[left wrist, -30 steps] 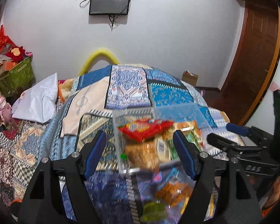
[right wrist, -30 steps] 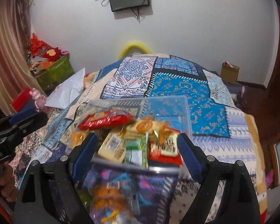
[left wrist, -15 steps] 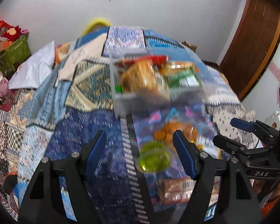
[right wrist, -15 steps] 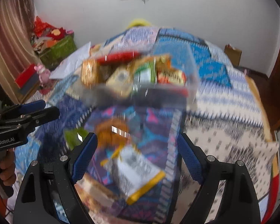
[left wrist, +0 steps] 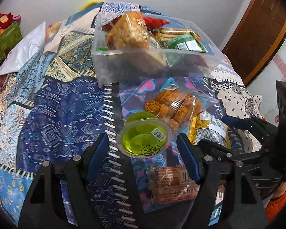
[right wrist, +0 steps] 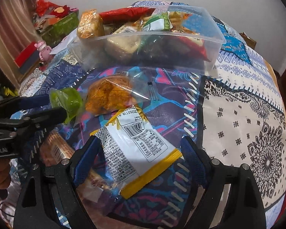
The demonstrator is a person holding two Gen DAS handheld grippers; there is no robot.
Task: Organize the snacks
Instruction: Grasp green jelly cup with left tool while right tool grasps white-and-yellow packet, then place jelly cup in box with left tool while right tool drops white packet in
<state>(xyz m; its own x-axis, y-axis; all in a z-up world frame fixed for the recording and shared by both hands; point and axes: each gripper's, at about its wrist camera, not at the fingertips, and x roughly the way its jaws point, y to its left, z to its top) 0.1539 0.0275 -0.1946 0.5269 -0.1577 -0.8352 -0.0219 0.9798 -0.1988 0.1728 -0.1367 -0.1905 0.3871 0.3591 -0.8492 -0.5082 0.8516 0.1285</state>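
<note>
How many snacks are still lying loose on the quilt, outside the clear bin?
4: a green jelly cup between the left gripper's fingers, a bag of orange puffs beyond it, a yellow-edged packet between the right gripper's fingers, and a brown wrapped bar nearest. More may be hidden.

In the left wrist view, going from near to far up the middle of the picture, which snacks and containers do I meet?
Brown wrapped snack → green jelly cup → clear bag of orange snacks → clear bin, which holds more snack packs.
</note>
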